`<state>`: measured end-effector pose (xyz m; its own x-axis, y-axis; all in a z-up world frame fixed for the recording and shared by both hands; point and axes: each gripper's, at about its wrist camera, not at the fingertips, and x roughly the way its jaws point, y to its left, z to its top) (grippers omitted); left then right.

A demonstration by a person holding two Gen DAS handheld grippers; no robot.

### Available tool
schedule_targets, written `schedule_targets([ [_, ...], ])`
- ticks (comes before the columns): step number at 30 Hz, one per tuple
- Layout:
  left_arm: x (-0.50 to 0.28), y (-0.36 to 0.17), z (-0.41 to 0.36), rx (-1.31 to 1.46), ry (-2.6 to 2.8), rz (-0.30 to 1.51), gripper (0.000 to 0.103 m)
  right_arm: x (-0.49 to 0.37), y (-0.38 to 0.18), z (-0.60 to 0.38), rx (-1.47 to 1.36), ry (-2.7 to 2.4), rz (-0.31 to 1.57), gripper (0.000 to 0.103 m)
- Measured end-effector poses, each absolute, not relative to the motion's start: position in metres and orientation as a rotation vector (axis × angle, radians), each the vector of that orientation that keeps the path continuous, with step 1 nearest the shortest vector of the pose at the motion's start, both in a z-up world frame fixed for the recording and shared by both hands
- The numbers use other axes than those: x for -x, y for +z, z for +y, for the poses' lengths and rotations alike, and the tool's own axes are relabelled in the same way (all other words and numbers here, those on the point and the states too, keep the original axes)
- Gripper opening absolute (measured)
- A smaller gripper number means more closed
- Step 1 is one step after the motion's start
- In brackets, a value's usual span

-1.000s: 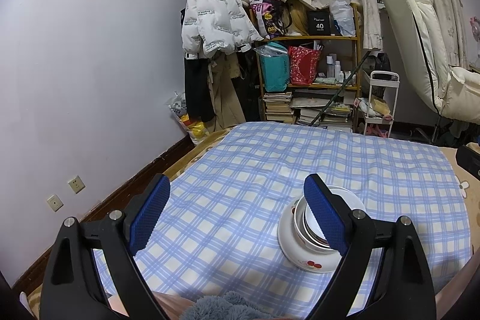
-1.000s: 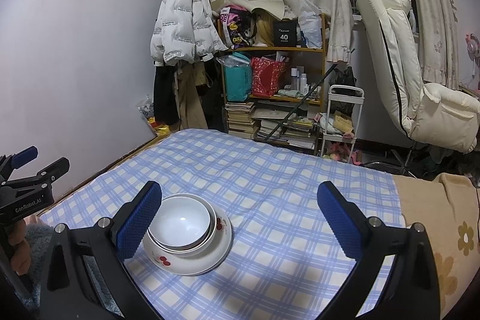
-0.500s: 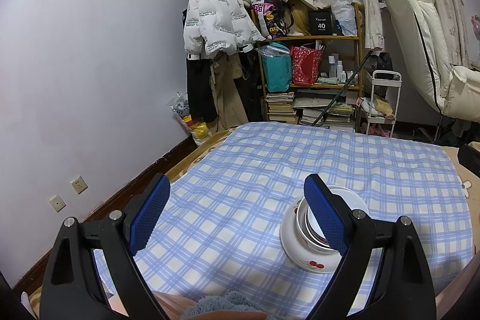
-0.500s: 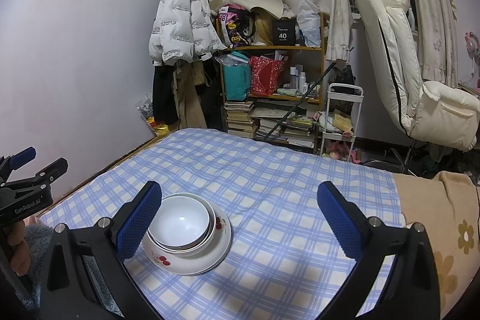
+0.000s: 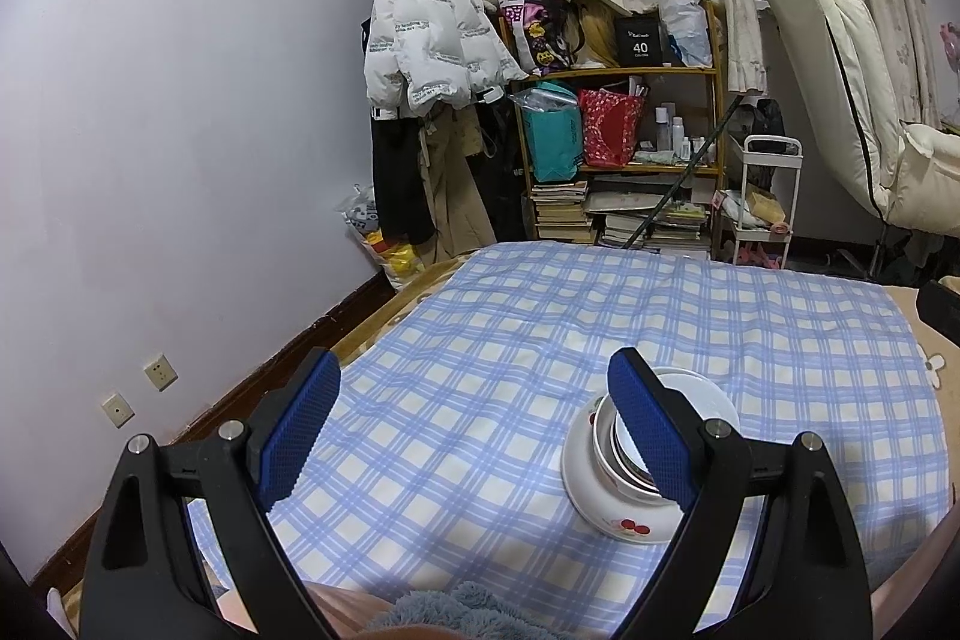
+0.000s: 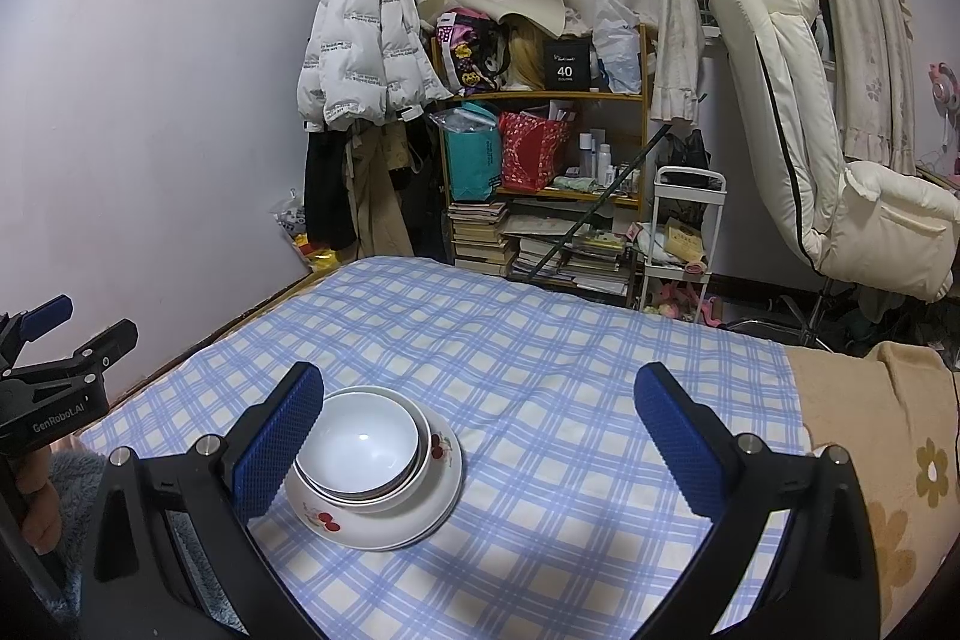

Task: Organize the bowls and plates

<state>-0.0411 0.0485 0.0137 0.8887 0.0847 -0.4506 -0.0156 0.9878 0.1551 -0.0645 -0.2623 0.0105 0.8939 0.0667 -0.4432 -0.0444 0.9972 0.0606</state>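
At lower left of the right wrist frame, nested bowls are sitting on a plate; right gripper and left gripper are both gaping wide, empty.

Plate, cherry-patterned, on the blue-check bed. White bowls nested on the plate. Right claw above the bed, jaws wide, empty; its left pad beside the plate. Left claw well left of the plate.
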Motion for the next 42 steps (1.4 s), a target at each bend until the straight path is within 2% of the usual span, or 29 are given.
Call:
schedule_targets([
  [42,0.0390,0.0104,0.0526,-0.162,0.044,0.476,0.090,0.0636,0.0122,-0.2636,-0.049,0.060,0.464,0.103],
])
